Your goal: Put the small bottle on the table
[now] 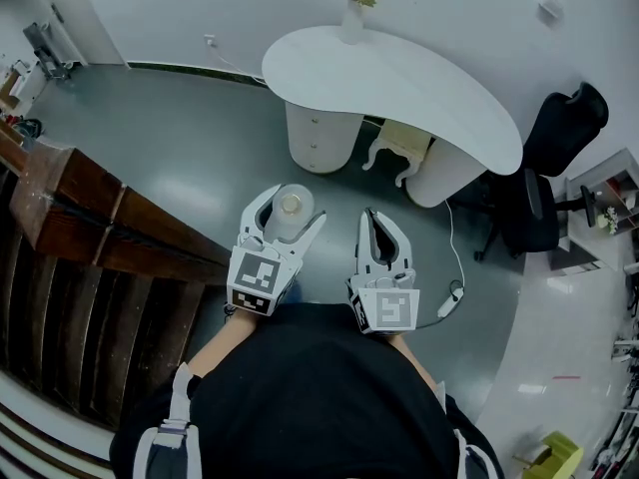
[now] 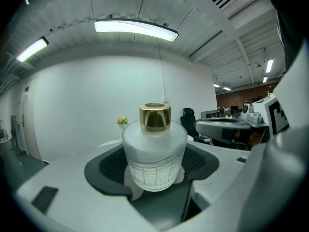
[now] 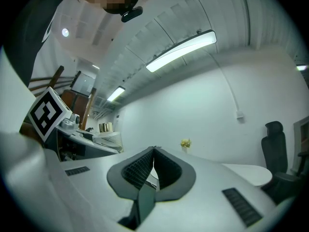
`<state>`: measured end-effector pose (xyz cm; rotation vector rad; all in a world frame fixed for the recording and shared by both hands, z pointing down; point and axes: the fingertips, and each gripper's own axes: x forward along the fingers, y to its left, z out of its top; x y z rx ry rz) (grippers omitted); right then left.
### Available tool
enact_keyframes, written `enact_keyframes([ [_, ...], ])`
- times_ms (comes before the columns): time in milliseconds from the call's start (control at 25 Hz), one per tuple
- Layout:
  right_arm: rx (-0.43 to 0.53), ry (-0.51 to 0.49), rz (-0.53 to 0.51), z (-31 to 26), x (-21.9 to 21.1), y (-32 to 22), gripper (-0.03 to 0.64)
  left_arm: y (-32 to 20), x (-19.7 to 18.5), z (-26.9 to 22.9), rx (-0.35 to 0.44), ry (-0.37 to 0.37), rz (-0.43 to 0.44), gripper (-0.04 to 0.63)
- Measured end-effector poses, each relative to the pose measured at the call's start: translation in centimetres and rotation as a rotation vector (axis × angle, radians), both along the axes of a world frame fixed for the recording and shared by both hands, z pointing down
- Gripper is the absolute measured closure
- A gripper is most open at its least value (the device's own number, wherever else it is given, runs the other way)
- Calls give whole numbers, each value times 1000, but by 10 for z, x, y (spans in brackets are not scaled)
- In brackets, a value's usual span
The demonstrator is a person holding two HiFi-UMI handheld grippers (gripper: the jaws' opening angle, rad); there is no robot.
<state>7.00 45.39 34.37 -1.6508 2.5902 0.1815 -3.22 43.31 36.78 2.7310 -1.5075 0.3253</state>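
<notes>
Jaws of left gripper (image 1: 295, 206) clamp the small bottle (image 2: 154, 153) (round frosted glass, gold cap (image 2: 155, 117)); right gripper (image 1: 377, 218) is closed, empty.

Right gripper (image 3: 154, 150): fingers (image 3: 139, 170) together, tips touching; yellow flowers (image 3: 186, 143) beyond; black chair (image 3: 274, 151) far right.

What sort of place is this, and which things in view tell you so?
Probably an office or studio-like workroom: a white curved table bearing a vase of flowers, a black office chair beside it, and strip lights on the ceiling.
</notes>
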Motion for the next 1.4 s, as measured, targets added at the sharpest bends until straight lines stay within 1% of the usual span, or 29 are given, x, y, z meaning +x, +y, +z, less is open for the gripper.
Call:
enact_keyframes([
  [160, -9, -4, 4, 0, 7, -18, 595, -19, 4, -5, 0, 3, -6, 264],
  [400, -8, 1, 17, 10, 9, -55, 595, -58, 4, 3, 6, 20, -2, 264],
  [560, -24, 0, 29, 17, 4, -95, 595, -96, 1, 10, 6, 13, 18, 264],
  [800, -34, -4, 43, 16, -8, -168, 595, -168, -6, 9, 15, 3, 48, 264],
  [960, -37, -9, 61, 16, -14, -211, 595, -212, -12, 10, -7, 17, 46, 264],
  [1240, -56, -7, 104, 20, -22, -269, 595, -272, -18, 14, -21, 26, 94, 264],
  [1400, -59, -6, 122, 23, -27, -292, 595, -297, -21, 13, 15, 1, 139, 264],
])
